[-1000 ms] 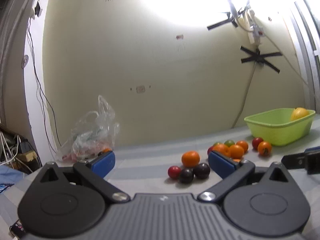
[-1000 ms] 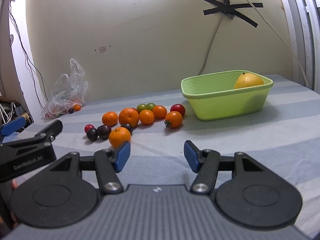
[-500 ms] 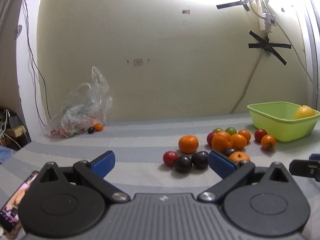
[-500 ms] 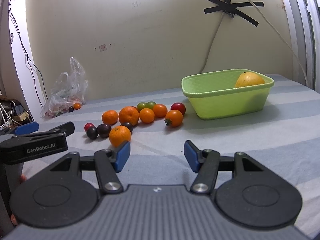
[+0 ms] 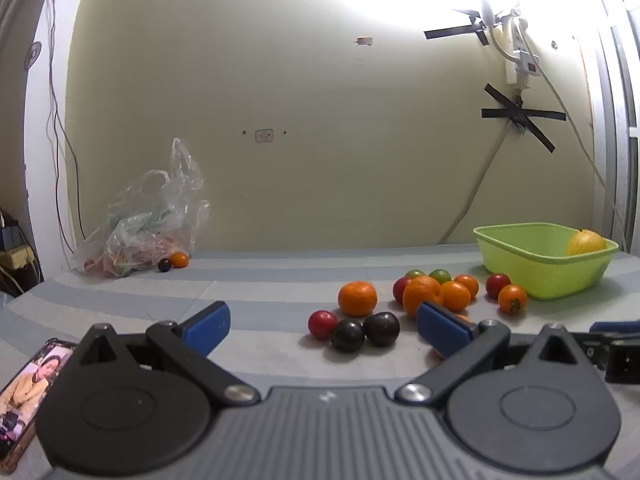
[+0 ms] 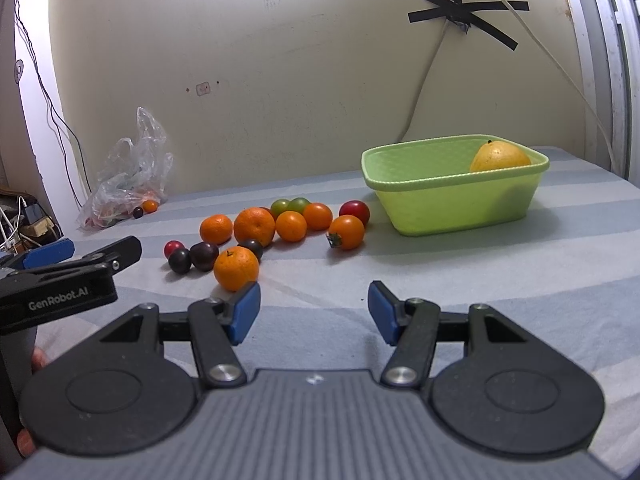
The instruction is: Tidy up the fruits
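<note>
A cluster of oranges, red and green tomatoes and dark plums (image 6: 256,236) lies on the striped cloth; it also shows in the left wrist view (image 5: 384,308). A green basket (image 6: 456,200) at the right holds one yellow fruit (image 6: 500,158); the basket also shows in the left wrist view (image 5: 544,264). My left gripper (image 5: 324,326) is open and empty, low over the cloth, just short of the plums. My right gripper (image 6: 314,310) is open and empty, with a near orange (image 6: 236,268) just beyond its left fingertip. The left gripper shows at the left of the right wrist view (image 6: 80,260).
A clear plastic bag (image 5: 140,232) with produce lies against the wall at the far left, with a small orange fruit and a dark fruit (image 5: 174,262) beside it. A phone (image 5: 24,392) lies at the near left edge. Cables hang on the wall.
The left gripper has tilted down and swung right, bringing the fruit cluster more to its centre and the phone into view. The right gripper has barely moved.
</note>
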Tool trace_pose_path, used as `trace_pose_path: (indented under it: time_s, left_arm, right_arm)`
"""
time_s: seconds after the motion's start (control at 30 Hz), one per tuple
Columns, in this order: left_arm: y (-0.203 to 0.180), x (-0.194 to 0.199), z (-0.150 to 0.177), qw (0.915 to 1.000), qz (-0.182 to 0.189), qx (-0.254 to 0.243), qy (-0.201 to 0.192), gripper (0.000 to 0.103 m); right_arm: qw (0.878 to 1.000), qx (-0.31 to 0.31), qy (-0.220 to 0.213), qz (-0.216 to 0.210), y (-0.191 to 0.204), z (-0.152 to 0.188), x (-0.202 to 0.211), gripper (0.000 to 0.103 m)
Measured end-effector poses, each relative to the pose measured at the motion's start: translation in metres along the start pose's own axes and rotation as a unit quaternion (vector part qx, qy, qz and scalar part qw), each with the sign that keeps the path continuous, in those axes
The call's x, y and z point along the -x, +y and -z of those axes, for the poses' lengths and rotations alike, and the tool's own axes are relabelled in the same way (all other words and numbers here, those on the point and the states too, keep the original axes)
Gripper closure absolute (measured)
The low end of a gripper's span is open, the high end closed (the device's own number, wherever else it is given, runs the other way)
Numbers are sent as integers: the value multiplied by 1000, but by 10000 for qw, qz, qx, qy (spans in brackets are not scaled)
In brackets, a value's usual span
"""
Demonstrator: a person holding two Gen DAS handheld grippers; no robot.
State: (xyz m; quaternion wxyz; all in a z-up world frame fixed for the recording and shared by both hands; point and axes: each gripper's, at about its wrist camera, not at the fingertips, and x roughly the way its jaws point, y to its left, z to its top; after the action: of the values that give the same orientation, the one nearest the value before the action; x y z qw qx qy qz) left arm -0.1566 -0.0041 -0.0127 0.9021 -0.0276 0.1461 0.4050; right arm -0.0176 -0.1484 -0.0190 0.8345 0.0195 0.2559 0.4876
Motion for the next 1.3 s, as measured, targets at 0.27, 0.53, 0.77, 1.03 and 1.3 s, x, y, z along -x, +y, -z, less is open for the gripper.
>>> trace_pose_path:
  time_s: [0.27, 0.53, 0.77, 1.03, 1.3]
  left_arm:
    - [1, 0, 0, 10000, 7, 48, 7, 0]
    - [19, -4, -1, 9976, 419, 480, 274, 0]
    - [46, -21, 0, 9870, 634, 1283, 732, 0]
    - [60, -34, 3, 9771, 766, 1651, 1097, 0]
    - [30, -41, -17, 9887, 1273, -76, 787, 23]
  right_arm:
    - [10000, -11, -11, -9, 0, 0, 1, 41]
    - [9994, 230, 269, 42, 7, -1, -7, 41]
    - [9942, 872, 553, -310, 31, -13, -34, 41]
    - [9839, 1538, 781, -467, 62, -23, -76, 65]
    - [9888, 1165, 669, -649, 40, -15, -47, 65]
